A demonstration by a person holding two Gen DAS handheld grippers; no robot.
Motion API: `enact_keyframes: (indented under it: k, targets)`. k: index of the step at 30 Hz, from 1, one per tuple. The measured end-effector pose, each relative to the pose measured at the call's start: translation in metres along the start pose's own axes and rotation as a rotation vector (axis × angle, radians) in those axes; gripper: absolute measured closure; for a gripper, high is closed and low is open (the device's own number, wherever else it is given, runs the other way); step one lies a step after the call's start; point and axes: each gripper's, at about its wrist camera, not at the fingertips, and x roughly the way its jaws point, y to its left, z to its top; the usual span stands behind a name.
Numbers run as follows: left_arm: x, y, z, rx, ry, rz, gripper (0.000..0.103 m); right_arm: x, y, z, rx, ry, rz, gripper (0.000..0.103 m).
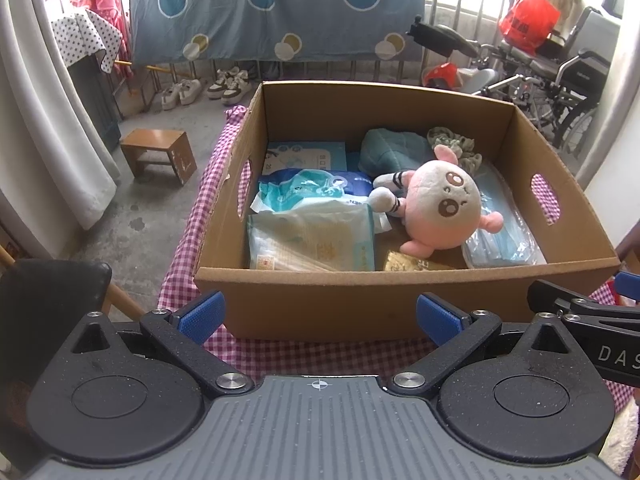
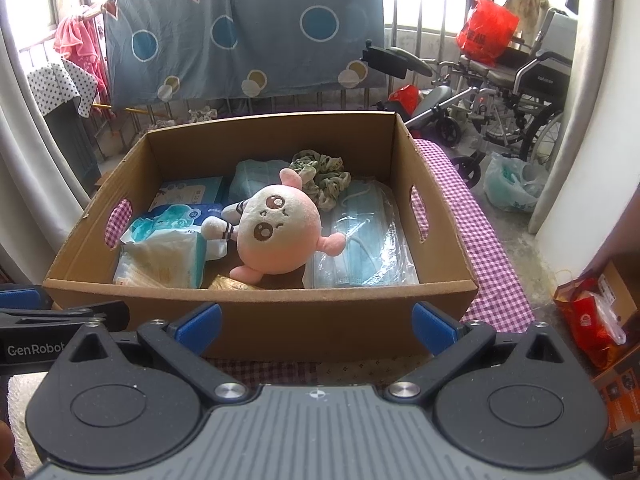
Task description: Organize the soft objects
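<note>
Cardboard box (image 1: 320, 304) is set on surface w/ pink checked cloth (image 1: 192, 224). Pink plush toy (image 1: 444, 204) is laid inside box, approx. centre, resting partly on bag of blue face masks (image 1: 504, 236) at right. Wipe packs (image 1: 316, 216) are stacked at left; teal cloth (image 1: 392, 150) and green scrunchie (image 1: 456, 144) at back. Left gripper (image 1: 318, 316) is held spread before box near wall, nothing pinched. Right gripper (image 2: 316, 324) likewise spread, empty.

right gripper (image 1: 592, 312): "DAS" | left gripper (image 2: 60, 320): "GenRobot" | other print illegible
</note>
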Motion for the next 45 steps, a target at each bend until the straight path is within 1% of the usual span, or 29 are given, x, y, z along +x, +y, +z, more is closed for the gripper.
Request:
enact_keyframes:
  k: [45]
  targets:
    - [-0.0006, -0.0001, -0.0004, -0.001, 0.001, -0.002, 0.001, -0.0051, -0.0017, -0.0028, 0.008, 0.001, -0.011, 0.0]
